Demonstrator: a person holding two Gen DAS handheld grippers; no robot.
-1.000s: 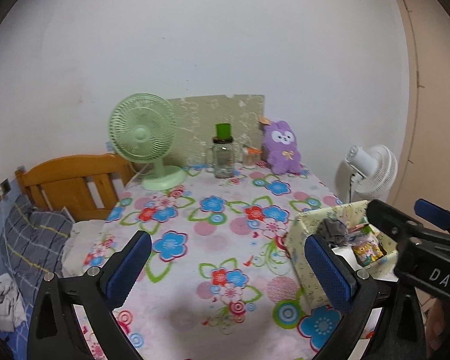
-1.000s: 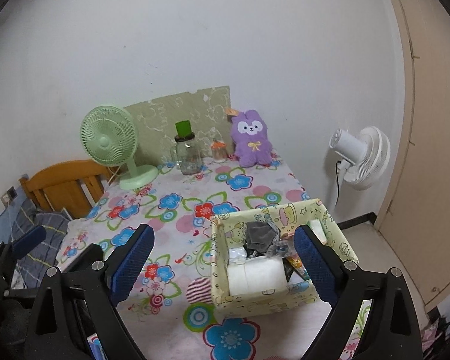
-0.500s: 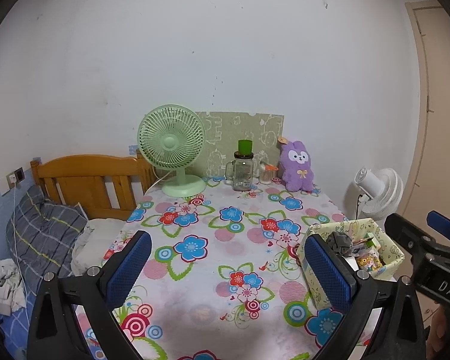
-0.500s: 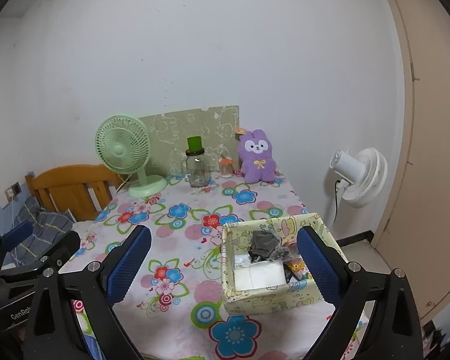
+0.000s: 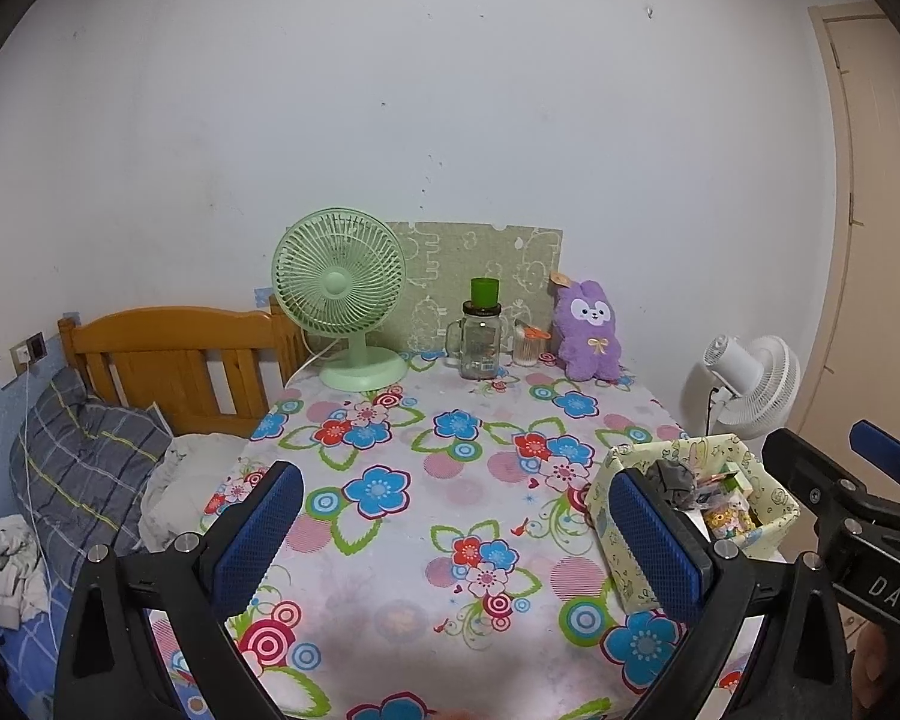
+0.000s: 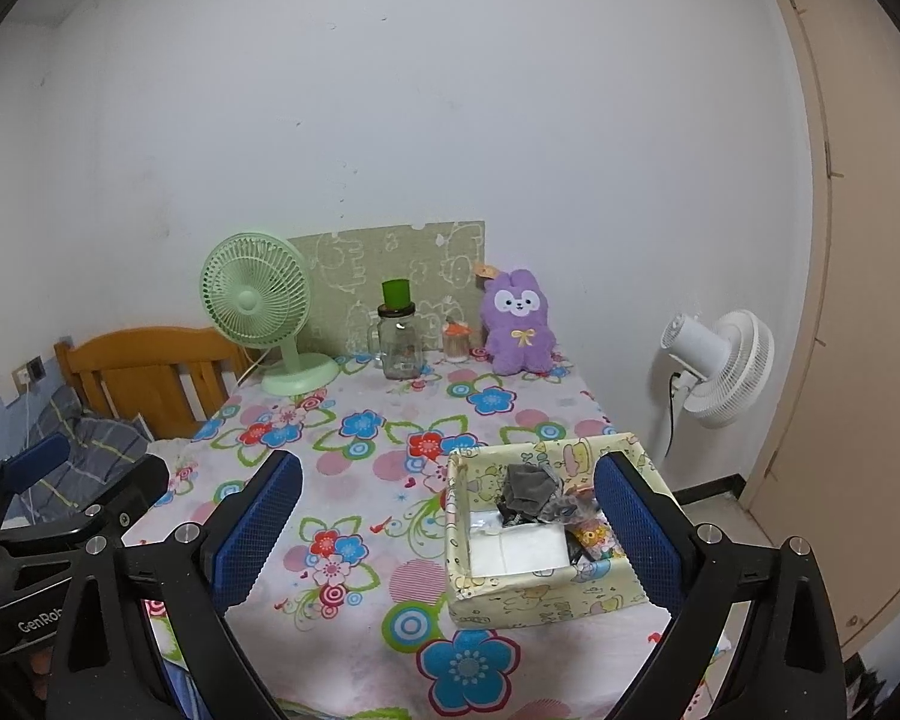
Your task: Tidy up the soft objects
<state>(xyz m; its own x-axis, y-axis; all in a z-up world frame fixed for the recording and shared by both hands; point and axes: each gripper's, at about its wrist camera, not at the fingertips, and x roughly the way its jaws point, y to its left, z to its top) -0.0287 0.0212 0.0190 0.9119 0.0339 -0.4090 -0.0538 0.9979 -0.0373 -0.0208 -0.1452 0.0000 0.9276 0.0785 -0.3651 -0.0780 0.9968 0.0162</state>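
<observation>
Left wrist view: the left gripper (image 5: 471, 540) was spread wide and held nothing, hovering over a flowered counter (image 5: 426, 480). A yellow box (image 5: 621, 564) sat at 4 o'clock, with a grey cloth (image 5: 672, 477) and packets inside. A purple plush (image 5: 588, 330) sat upright at the far edge, at 1 o'clock, near a jar (image 5: 480, 342) and a green fan (image 5: 342, 300). A bed (image 5: 90, 468) lay at 9 o'clock.

Right wrist view: the right gripper (image 6: 447, 531) was also wide open and empty. The box (image 6: 540, 600) lay between its fingers toward 4 o'clock, with the cloth (image 6: 528, 492) inside. The plush (image 6: 519, 324) stood at 12 o'clock, well apart from the box. The left gripper (image 6: 60, 516) showed at 8 o'clock.
</observation>
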